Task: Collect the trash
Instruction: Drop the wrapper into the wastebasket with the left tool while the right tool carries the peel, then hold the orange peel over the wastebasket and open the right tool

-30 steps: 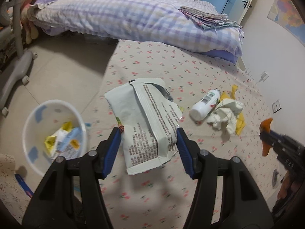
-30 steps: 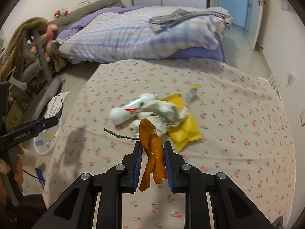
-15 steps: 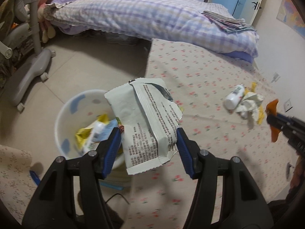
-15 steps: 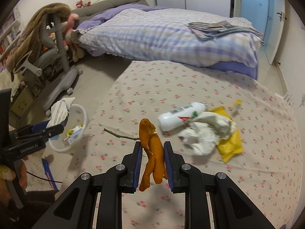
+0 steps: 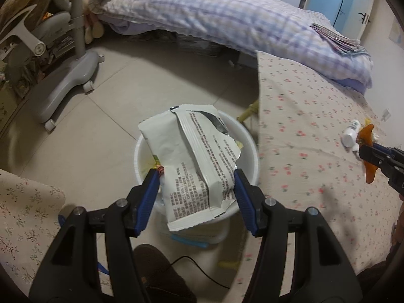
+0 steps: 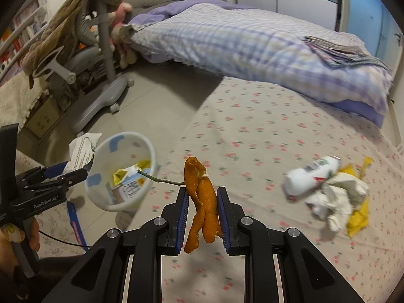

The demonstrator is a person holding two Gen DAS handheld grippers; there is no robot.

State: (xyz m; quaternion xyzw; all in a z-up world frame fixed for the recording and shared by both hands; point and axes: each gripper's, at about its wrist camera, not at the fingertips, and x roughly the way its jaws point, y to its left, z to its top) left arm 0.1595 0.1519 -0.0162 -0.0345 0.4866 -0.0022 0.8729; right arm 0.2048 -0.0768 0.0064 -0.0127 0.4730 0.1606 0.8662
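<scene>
My left gripper (image 5: 197, 184) is shut on a torn white snack wrapper (image 5: 194, 161) and holds it directly above the white trash bin (image 5: 248, 156) on the floor. The right wrist view shows the same wrapper (image 6: 82, 151) at the rim of the bin (image 6: 121, 146), which holds several wrappers. My right gripper (image 6: 202, 202) is shut on an orange peel (image 6: 200, 199) with a thin twig, held above the floral mat (image 6: 252, 136) to the right of the bin. The peel also shows in the left wrist view (image 5: 367, 149).
A white bottle (image 6: 310, 174), crumpled white tissue (image 6: 338, 202) and a yellow wrapper (image 6: 358, 217) lie together on the mat. A bed with a checked quilt (image 6: 240, 43) is behind. A grey wheeled stand (image 6: 101, 96) stands on the tiled floor at left.
My left gripper has carried the wrapper leftwards off the mat to above the bin. My right gripper has swung left with the peel, closer to the bin; the remaining trash now lies to its right.
</scene>
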